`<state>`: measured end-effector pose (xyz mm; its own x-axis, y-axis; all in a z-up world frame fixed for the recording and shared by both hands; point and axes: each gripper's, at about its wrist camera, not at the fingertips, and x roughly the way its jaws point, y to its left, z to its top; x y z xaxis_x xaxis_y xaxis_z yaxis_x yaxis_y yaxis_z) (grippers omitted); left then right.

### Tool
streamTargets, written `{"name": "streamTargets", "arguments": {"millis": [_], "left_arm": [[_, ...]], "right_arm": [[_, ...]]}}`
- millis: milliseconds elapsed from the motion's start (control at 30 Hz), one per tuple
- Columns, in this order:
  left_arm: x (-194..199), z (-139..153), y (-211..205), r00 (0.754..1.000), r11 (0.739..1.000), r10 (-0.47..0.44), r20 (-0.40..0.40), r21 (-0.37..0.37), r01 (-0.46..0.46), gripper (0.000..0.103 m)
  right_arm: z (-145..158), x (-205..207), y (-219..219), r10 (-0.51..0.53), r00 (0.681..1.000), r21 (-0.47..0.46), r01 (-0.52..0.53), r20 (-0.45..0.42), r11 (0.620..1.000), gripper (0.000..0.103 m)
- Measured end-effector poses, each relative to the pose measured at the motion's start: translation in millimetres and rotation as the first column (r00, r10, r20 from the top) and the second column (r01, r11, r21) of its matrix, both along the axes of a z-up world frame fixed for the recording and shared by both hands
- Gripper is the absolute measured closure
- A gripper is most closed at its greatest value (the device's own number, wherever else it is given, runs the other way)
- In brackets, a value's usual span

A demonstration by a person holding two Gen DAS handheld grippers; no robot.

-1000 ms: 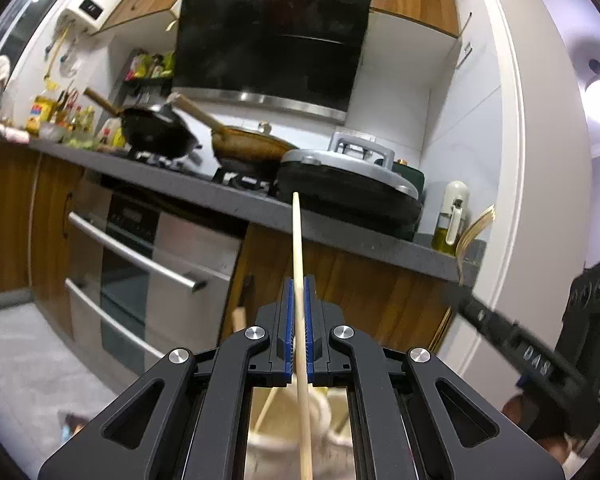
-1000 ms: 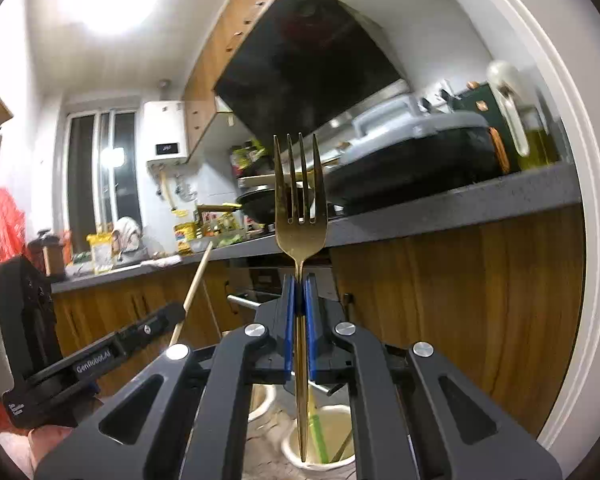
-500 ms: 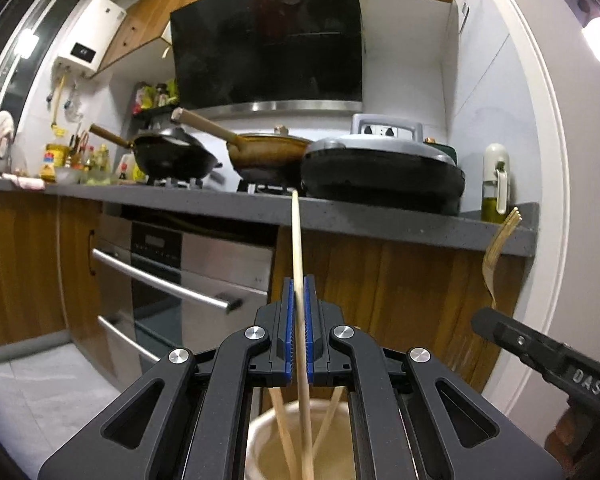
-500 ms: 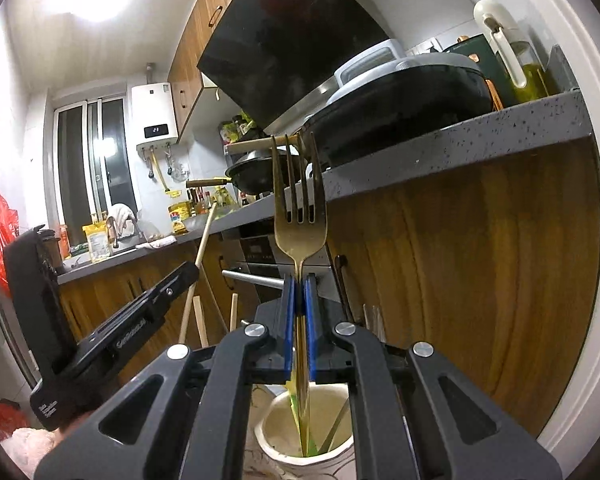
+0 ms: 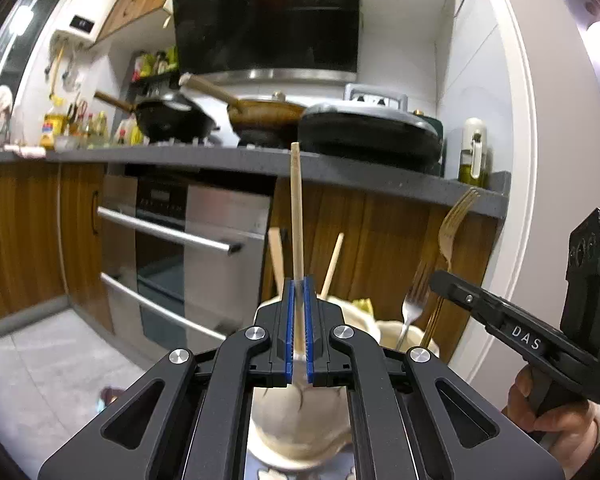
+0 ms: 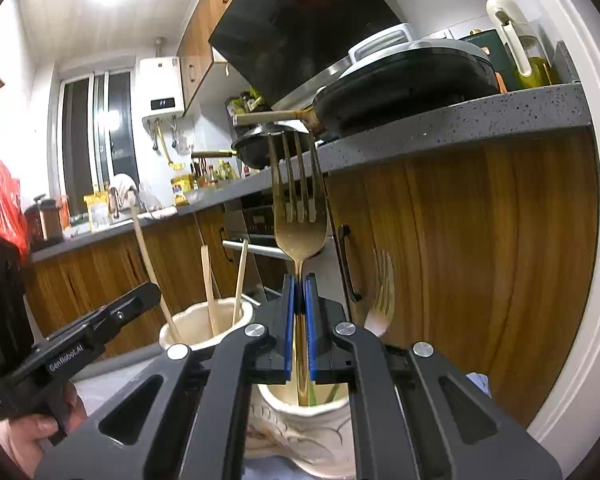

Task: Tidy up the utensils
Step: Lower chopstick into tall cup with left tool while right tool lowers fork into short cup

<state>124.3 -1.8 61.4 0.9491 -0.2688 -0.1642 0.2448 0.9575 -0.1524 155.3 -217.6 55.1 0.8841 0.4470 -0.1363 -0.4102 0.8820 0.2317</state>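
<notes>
My left gripper (image 5: 298,292) is shut on a wooden chopstick (image 5: 296,216), upright, with its lower end down in a cream ceramic holder (image 5: 300,420) directly below. Two more chopsticks (image 5: 332,266) stand in that holder. My right gripper (image 6: 299,292) is shut on a gold fork (image 6: 298,216), tines up, its handle reaching into a second cream holder (image 6: 300,436). A silver fork (image 6: 382,300) stands in that second holder. In the left wrist view the right gripper (image 5: 452,284) and gold fork (image 5: 456,220) show at right over the second holder (image 5: 404,332).
A grey countertop (image 5: 220,160) with pans and an electric griddle (image 5: 368,132) runs behind, above wooden cabinets and a steel oven (image 5: 180,240). A white door frame (image 6: 596,240) stands at right. The first holder (image 6: 204,328) and left gripper (image 6: 140,300) show in the right wrist view.
Both grippers have come down over the holders. The chopstick and the fork handle now reach deeper into their holders, and the holders show more fully below the fingers.
</notes>
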Motion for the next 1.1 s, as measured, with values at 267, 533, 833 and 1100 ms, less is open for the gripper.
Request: {"name": "streamTargets", "arguments": {"millis": [267, 533, 833, 1100], "left_arm": [[0, -8, 6, 0.999, 1.0, -0.025, -0.023, -0.005, 0.025, 0.098], [2, -10, 8, 0.999, 1.0, -0.009, -0.036, -0.003, 0.009, 0.098], [0, -8, 11, 0.999, 0.999, 0.034, -0.02, -0.004, -0.034, 0.073], [2, -11, 17, 0.999, 0.999, 0.039, -0.036, -0.026, -0.04, 0.069]], "right_arm": [[-7, 0, 0, -0.008, 1.0, -0.02, 0.008, -0.02, 1.0, 0.098], [-11, 9, -2, -0.009, 0.998, -0.014, 0.009, -0.058, 1.0, 0.098], [-12, 5, 1, -0.03, 0.999, -0.037, 0.029, -0.045, 0.999, 0.098], [-12, 8, -1, -0.048, 0.997, -0.031, 0.046, -0.053, 0.998, 0.096]]}}
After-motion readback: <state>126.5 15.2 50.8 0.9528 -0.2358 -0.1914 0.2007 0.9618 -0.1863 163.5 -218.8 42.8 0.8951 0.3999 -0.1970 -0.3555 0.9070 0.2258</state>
